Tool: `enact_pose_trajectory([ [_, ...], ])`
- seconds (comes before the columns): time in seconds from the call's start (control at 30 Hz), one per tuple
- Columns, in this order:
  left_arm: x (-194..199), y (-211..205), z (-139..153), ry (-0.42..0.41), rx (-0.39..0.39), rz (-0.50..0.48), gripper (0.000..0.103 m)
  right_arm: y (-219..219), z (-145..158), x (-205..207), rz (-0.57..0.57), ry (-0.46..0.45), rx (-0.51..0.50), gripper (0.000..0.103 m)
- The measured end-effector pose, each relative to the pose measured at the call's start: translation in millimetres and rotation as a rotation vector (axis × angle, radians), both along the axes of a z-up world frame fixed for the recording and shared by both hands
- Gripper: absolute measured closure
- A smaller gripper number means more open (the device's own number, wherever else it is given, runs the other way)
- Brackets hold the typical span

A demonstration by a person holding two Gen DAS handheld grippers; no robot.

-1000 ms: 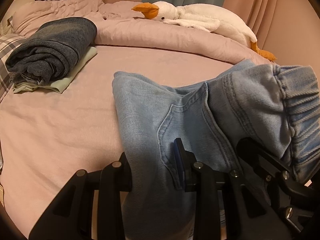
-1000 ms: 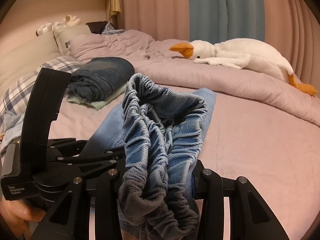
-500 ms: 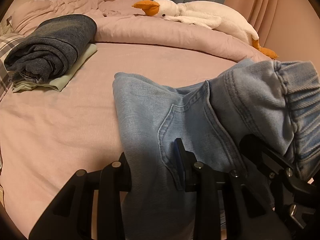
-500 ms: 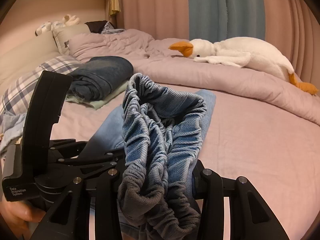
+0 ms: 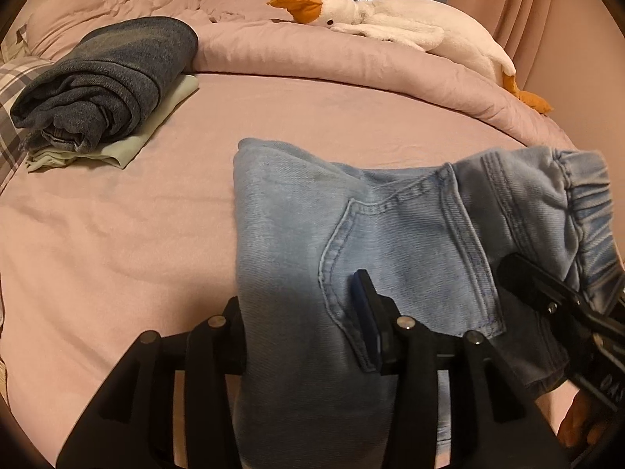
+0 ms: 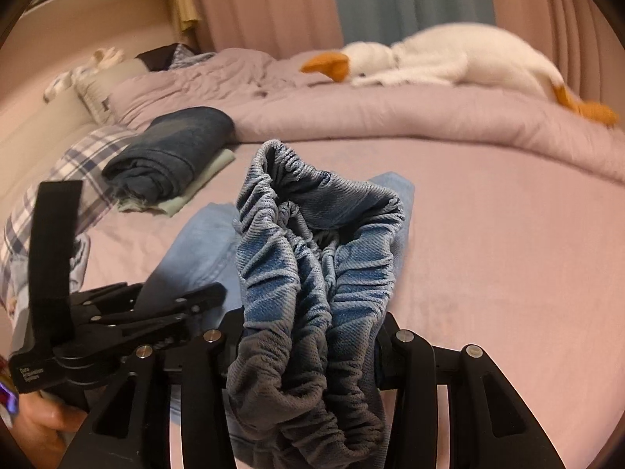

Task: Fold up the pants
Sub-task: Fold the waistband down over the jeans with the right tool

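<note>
Light-blue denim pants lie partly on the pink bed sheet and partly lifted, caught at the near end by both tongs. In the left wrist view the cloth runs straight down between the two black fingers of the left gripper; the jaws are opening, the right pad stands off the fabric with its blue face showing, and the cloth merely passes through the gap rather than being pinched. To the right of it, the elastic waistband rises toward the right gripper, whose jaws stand at a middling width, clamped on the bunched, gathered waistband that bulges up and out between them. In the right wrist view the left tool sits just beside it on the left, with a hand under it. The far folded edge of the pants rests flat on the sheet. Well apart, at the far left, a folded dark denim garment lies on a pale green cloth. A white plush goose rests on the pink duvet behind.
</note>
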State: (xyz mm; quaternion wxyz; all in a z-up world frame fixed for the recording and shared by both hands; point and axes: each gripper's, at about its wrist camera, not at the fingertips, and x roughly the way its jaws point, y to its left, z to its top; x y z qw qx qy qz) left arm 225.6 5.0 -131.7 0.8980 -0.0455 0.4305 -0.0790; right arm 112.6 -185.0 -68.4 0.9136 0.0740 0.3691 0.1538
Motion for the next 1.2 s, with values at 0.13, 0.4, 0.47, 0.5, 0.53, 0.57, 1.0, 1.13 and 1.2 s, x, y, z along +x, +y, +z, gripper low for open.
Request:
enact_pose_trajectory([
  [0.13, 0, 2, -1, 0.004, 0.008, 0.005, 0.050, -13, -9, 3, -0.021, 0.061, 0.071, 0.059],
  [0.4, -1, 6, -2, 0.012, 0.043, 0.028, 0.032, -26, -25, 8, -0.062, 0.157, 0.145, 0.051],
  [0.47, -2, 9, -3, 0.017, 0.042, 0.034, 0.028, -28, -27, 8, -0.068, 0.176, 0.152, 0.049],
  [0.5, -2, 9, -3, 0.017, 0.043, 0.035, 0.026, -29, -28, 8, -0.069, 0.184, 0.155, 0.049],
  [0.53, -3, 10, -3, 0.016, 0.048, 0.036, 0.025, -30, -28, 11, -0.068, 0.188, 0.156, 0.049],
  [0.57, -4, 11, -3, 0.014, 0.058, 0.037, 0.023, -30, -28, 12, -0.067, 0.189, 0.155, 0.048],
  [1.0, -15, 23, -2, 0.003, 0.096, 0.052, 0.014, -38, -22, 7, -0.086, 0.179, 0.132, 0.047],
  [1.13, -16, 31, -2, 0.005, 0.105, 0.068, 0.014, -40, -19, 4, -0.088, 0.167, 0.116, 0.047],
  [1.2, -18, 34, -2, 0.006, 0.104, 0.070, 0.014, -40, -17, 2, -0.088, 0.160, 0.106, 0.047],
])
